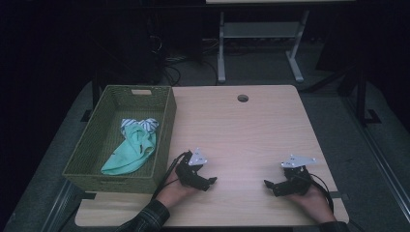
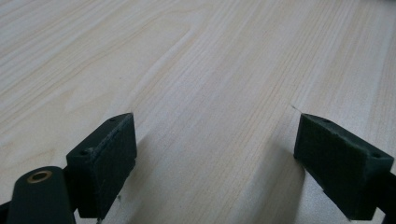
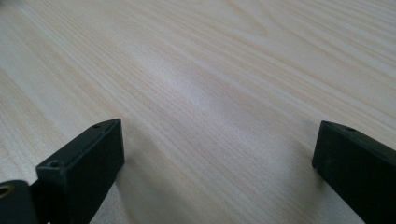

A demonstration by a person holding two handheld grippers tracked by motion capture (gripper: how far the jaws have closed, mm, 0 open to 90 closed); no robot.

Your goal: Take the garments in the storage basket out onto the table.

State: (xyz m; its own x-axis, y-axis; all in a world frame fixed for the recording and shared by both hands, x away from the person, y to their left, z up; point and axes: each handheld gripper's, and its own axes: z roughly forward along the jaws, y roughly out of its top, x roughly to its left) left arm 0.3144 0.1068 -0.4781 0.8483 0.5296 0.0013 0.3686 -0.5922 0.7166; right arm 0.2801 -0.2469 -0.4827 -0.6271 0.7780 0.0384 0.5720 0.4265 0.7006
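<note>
1. Our left tool (image 1: 209, 182) rests on the wooden surface (image 1: 241, 130), jaws spread, gripping nothing.
2. Our right tool (image 1: 269, 185) rests well apart from it, likewise spread and empty.
3. The woven basket (image 1: 164, 125) partly hides a mint green garment (image 1: 133, 152); its striped part is hard to make out.

No legible text or labels

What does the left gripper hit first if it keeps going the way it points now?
Probably the bare table top. The left gripper points right, jaws open, toward the right gripper, which faces it across a gap. Its own view shows wood ahead, tilted downward; depth is unclear.
</note>
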